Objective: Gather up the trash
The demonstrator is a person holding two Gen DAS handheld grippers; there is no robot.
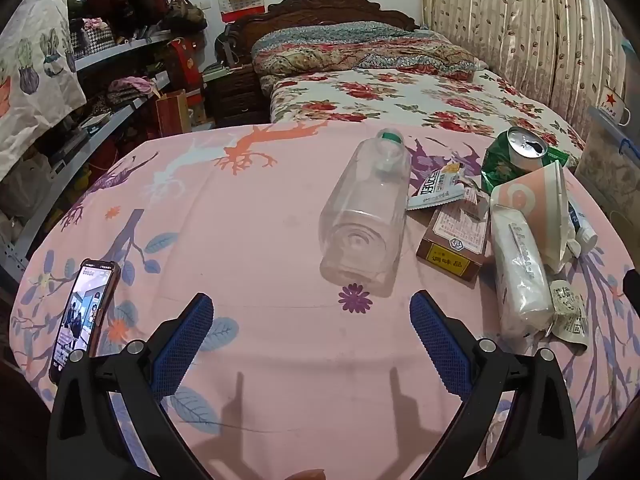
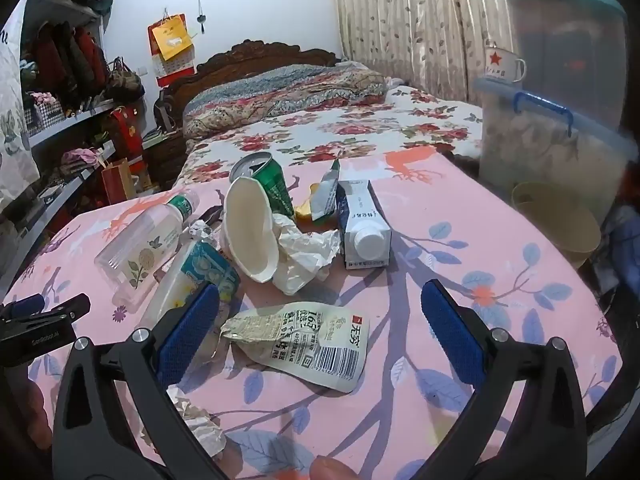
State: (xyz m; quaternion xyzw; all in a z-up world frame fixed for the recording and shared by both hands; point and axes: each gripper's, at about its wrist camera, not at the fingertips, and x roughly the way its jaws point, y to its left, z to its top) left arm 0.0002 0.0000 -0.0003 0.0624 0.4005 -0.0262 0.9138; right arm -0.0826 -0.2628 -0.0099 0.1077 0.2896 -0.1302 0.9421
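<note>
So, table: a pink cloth (image 1: 280, 220) with leaves and flowers covers it, and a bed with a flower sheet (image 1: 400, 96) stands behind it.
Left gripper (image 1: 311, 307): its jaws are wide apart and hold nothing. It hangs over bare cloth, tipped down, near the bottom end of the bottle.
Right gripper (image 2: 320, 300): its jaws are wide apart too and hold nothing. The flat pouch lies on the cloth between its blue pads, but the pads do not touch it.
Clear bottle (image 1: 366, 212): it lies on its side with its green cap (image 1: 390, 135) pointing away toward the bed.
Trash pile: it sits on the cloth to the right of the bottle, all close together.
Green can (image 2: 272, 184): it leans at the back of the pile, with its top open.
Paper cup (image 2: 250, 228): it lies on its side against the can, mouth facing the right camera.
Crumpled paper (image 2: 304, 256): it rests just beside the cup.
Milk carton (image 2: 362, 224): it lies flat to the right of the paper, white cap toward the camera.
Brown box (image 1: 454, 240): it lies flat between the bottle and the tissue pack (image 1: 520, 268).
Flat pouch (image 2: 304, 344): it is white with a bar code, at the near side of the pile.
Phone (image 1: 82, 316): it leans at the left edge, screen lit, well apart from the trash.
Bin (image 2: 556, 224): a tan one stands beyond the table's right edge.
</note>
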